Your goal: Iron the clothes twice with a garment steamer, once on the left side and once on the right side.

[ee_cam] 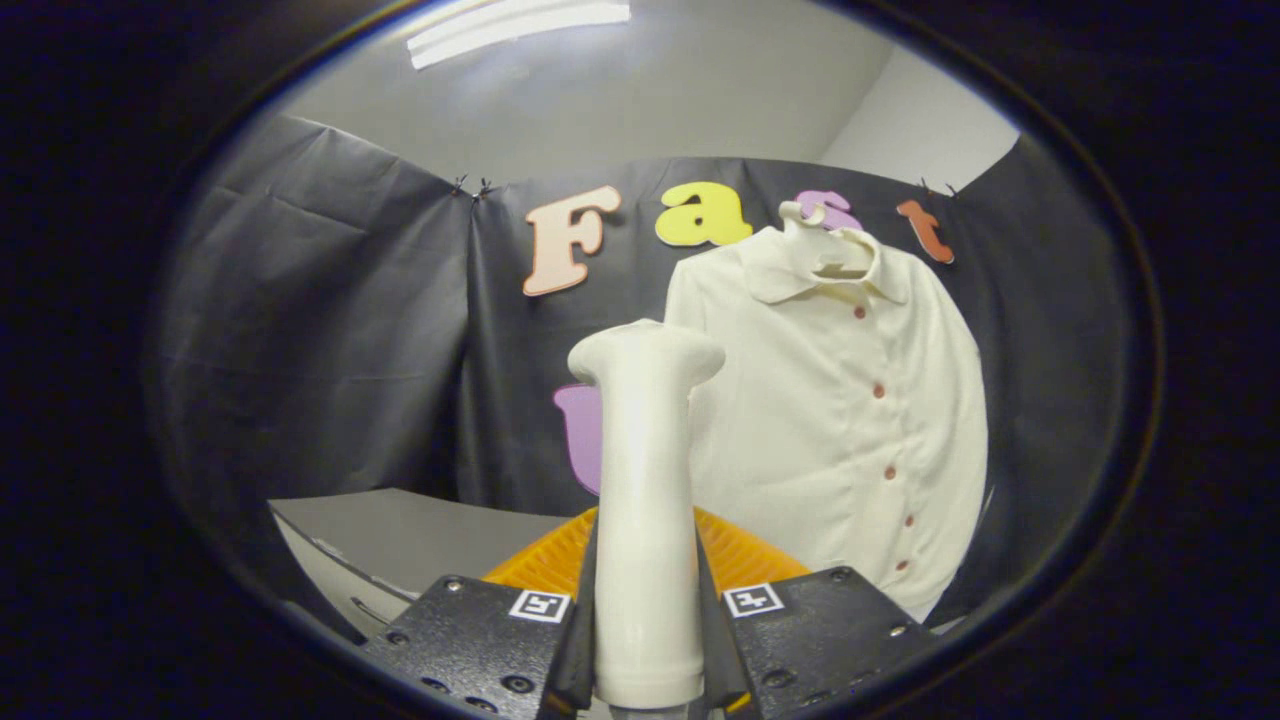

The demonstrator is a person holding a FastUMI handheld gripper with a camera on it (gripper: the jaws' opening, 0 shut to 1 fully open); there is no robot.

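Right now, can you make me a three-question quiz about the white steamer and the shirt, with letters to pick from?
1. Where is the cream long-sleeved shirt?
A. Folded on the table
B. Hanging on a white hanger against the black cloth wall, beyond the fingers
C. Inside the orange ribbed tray

2. What colour are the shirt's buttons?
A. Reddish
B. Blue
C. Green

3. What is the gripper doing?
A. Open, holding nothing
B. Shut on the shirt
C. Shut on the white plastic garment steamer

Answers: 1 B, its collar sits on the hanger. 2 A, a reddish row runs down the front. 3 C, both fingers press the upright steamer's handle.
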